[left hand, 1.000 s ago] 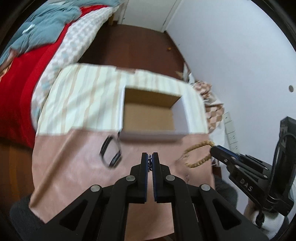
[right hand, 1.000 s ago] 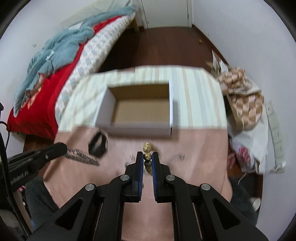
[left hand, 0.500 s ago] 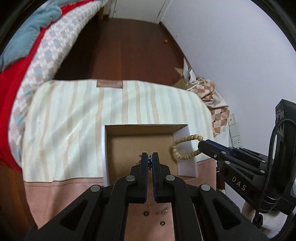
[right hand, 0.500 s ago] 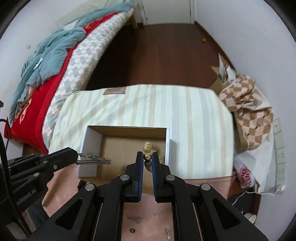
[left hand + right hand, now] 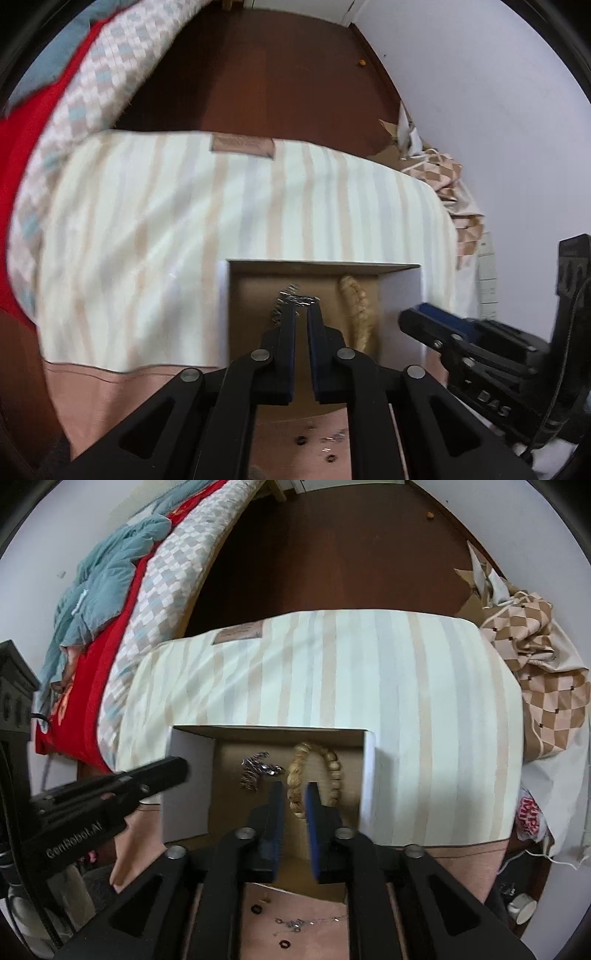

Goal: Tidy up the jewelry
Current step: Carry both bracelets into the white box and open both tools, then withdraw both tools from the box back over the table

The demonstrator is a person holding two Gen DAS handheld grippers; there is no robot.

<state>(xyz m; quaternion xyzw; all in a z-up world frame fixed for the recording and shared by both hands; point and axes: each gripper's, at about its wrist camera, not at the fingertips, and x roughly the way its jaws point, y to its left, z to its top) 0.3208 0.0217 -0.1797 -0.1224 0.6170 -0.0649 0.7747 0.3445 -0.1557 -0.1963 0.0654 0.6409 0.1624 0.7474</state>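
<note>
A white cardboard box [image 5: 400,295] [image 5: 188,775] with a brown floor stands open on the cloth-covered table. A tan beaded bracelet [image 5: 356,306] [image 5: 317,771] and a silver chain [image 5: 291,299] [image 5: 258,770] lie inside it. My left gripper [image 5: 302,310] hangs over the box, jaws slightly apart, the chain loose at its tips. My right gripper [image 5: 294,788] is open above the bracelet and holds nothing. Each gripper shows in the other's view: the right one [image 5: 428,321] beside the box, the left one [image 5: 162,775] at the box's left wall.
Small dark rings [image 5: 255,909] and a thin chain [image 5: 310,921] lie on the pink cloth in front of the box. A bed with red and checked covers [image 5: 122,602] stands left, and a checked bag [image 5: 535,657] lies right by the wall.
Both grippers have opened over the box. The beaded bracelet and the silver chain have dropped from the jaws onto the box floor.
</note>
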